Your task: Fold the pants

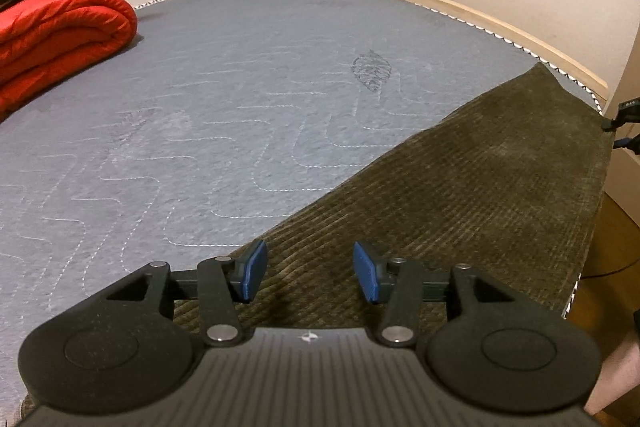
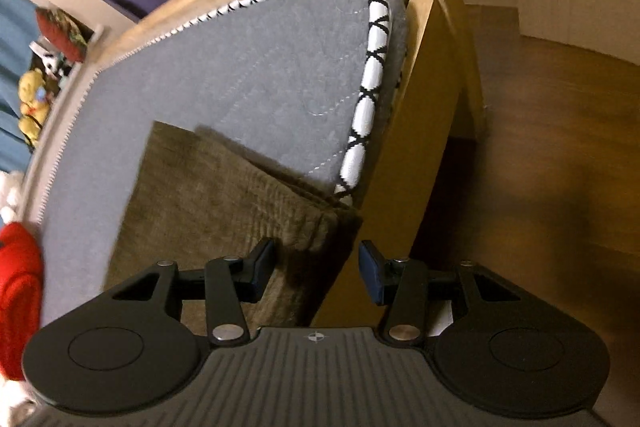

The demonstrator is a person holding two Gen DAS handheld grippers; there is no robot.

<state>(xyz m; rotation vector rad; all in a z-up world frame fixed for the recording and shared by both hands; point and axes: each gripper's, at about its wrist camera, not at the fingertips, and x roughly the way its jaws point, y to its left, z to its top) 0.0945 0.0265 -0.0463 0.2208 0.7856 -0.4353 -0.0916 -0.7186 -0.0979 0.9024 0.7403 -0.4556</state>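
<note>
The pants (image 1: pixel 460 183) look like thick olive corduroy: soft, limp and fairly heavy, grippy rather than slippery, so they are probably best pinched at a hem corner or a folded edge. They lie flat along the near edge of the bed (image 1: pixel 240 87), stretching ahead of the left gripper (image 1: pixel 306 275), whose jaws stand apart above the cloth. The right gripper (image 2: pixel 316 271), also apart and empty, hovers over their end at the bed's corner.
</note>
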